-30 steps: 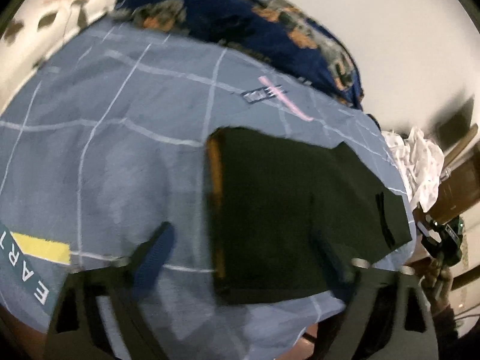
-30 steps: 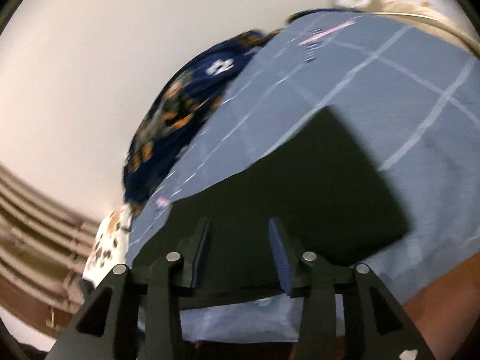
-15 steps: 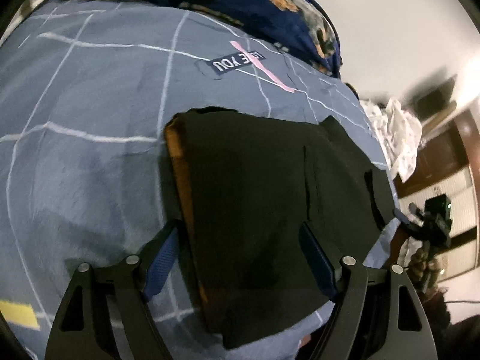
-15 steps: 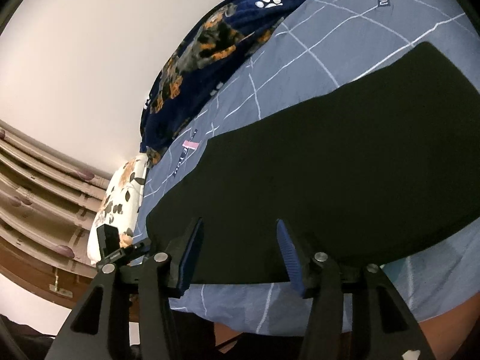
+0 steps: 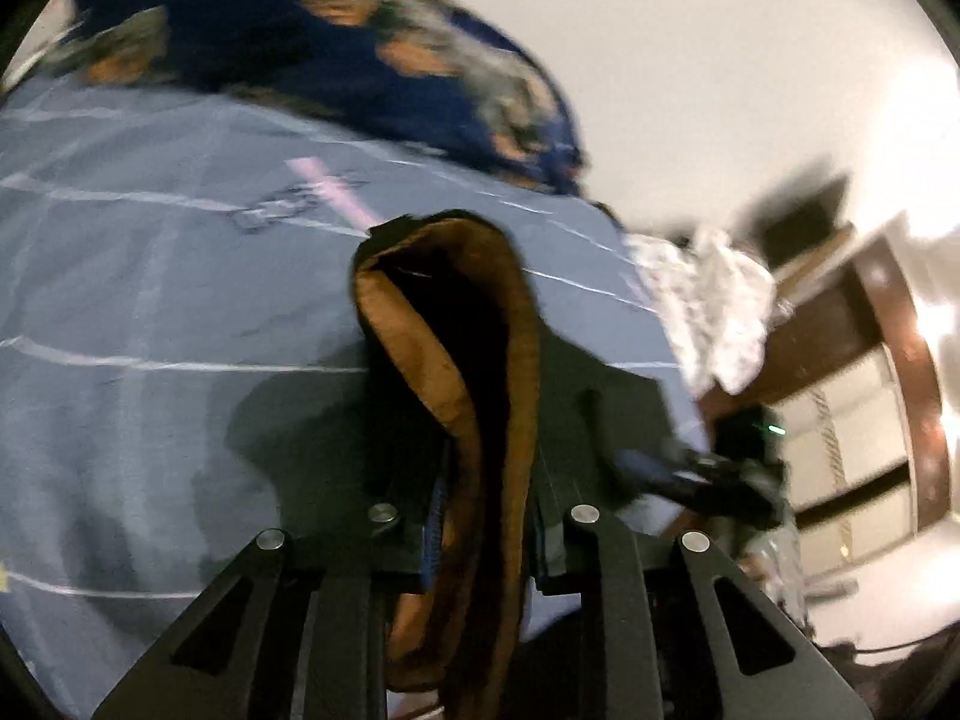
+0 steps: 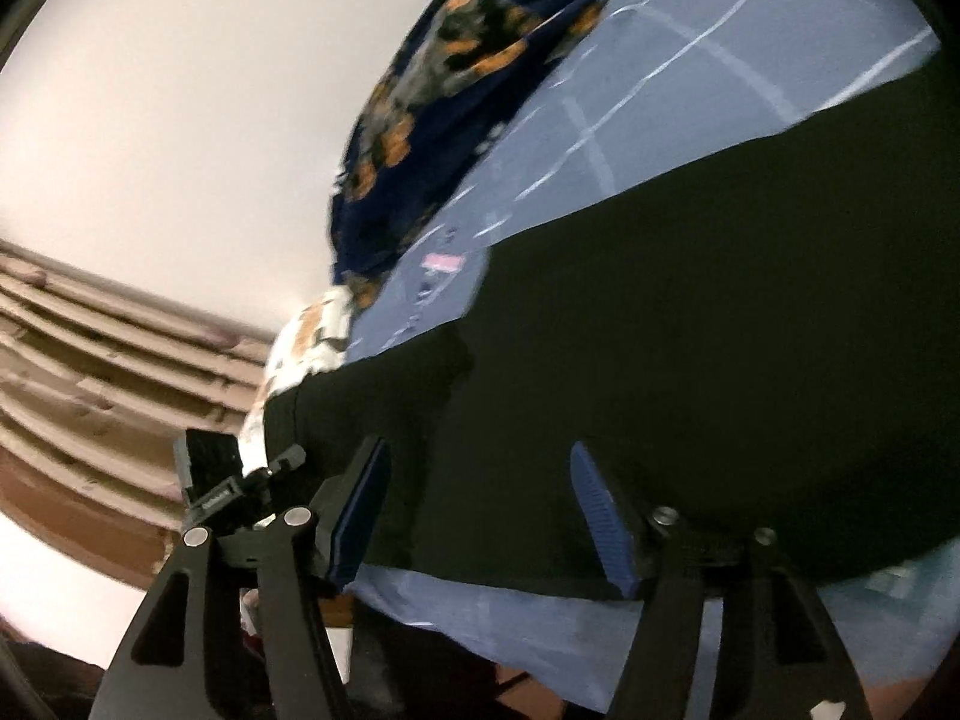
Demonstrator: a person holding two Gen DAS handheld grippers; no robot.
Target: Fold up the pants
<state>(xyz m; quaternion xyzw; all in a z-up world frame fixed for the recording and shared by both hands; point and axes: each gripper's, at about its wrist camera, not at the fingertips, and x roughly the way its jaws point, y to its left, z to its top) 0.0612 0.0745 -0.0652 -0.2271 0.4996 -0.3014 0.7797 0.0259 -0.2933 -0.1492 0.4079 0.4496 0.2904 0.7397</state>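
Black pants [image 6: 690, 312] lie flat on a blue-grey checked bed sheet [image 5: 150, 312]. In the left wrist view my left gripper [image 5: 480, 516] is shut on the pants' waistband [image 5: 480, 420], whose brown inner lining stands up in a raised loop. My right gripper [image 6: 480, 510] is open with its blue pads [image 6: 597, 510] just above the near edge of the pants, holding nothing. The right gripper also shows in the left wrist view [image 5: 678, 474] at the far end of the pants.
A dark blue patterned blanket [image 5: 336, 42] is heaped at the far side of the bed. A white crumpled cloth [image 5: 714, 306] lies past the bed's right corner by brown wooden furniture [image 5: 900, 324]. A floral pillow [image 6: 306, 348] sits near the bed's corner.
My left gripper closed on the waistband and lifted it, so the brown lining now stands up. My right gripper stayed open and moved closer to the pants' near edge.
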